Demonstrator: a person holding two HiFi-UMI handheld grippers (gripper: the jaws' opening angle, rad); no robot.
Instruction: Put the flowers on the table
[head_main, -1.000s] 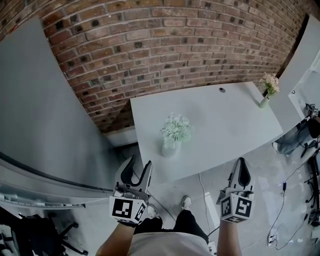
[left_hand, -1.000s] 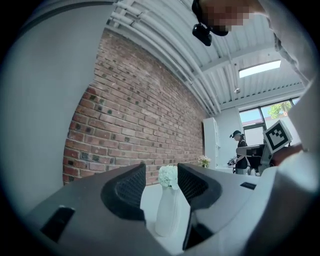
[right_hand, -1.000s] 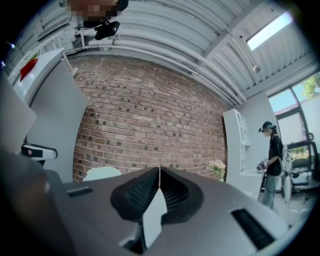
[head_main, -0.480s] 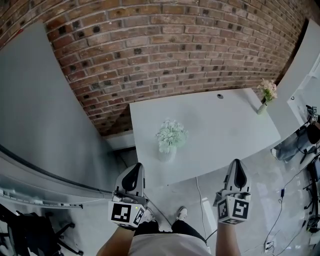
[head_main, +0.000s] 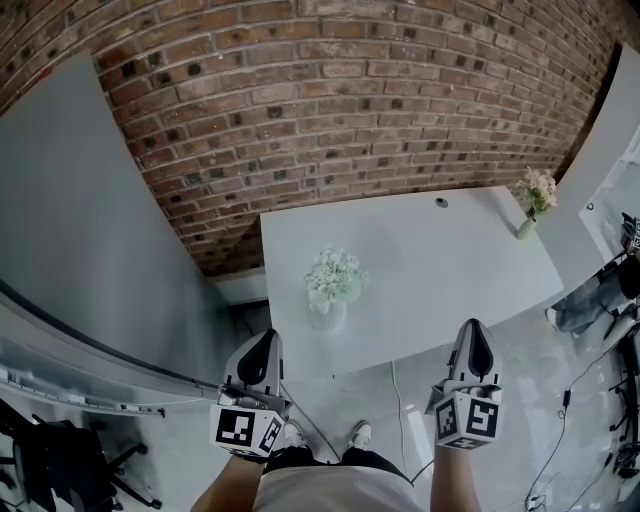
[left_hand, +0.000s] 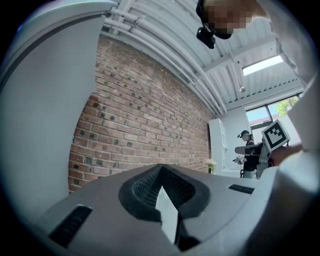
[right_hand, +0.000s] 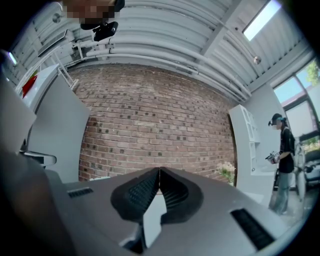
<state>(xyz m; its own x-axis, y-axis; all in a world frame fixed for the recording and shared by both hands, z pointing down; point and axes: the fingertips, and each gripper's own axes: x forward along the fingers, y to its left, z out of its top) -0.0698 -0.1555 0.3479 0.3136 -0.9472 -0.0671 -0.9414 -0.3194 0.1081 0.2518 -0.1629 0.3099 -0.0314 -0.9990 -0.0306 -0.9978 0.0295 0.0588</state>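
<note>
A vase of pale green-white flowers (head_main: 333, 287) stands on the white table (head_main: 430, 260) near its front left edge. A smaller vase of pink flowers (head_main: 535, 198) stands at the table's far right corner; it also shows small in the left gripper view (left_hand: 210, 165) and in the right gripper view (right_hand: 227, 172). My left gripper (head_main: 259, 353) is shut and empty, held below the table's front edge, short of the green-white flowers. My right gripper (head_main: 474, 341) is shut and empty too, in front of the table's right half.
A red brick wall (head_main: 330, 110) rises behind the table. A grey panel (head_main: 70, 220) stands to the left, with a black chair (head_main: 70, 465) below it. Cables and dark gear (head_main: 615, 300) lie on the floor at the right. A person (right_hand: 282, 165) stands far right.
The left gripper's jaws have closed from open to shut. Both grippers and the view have drawn back a little from the table. The flowers have not moved.
</note>
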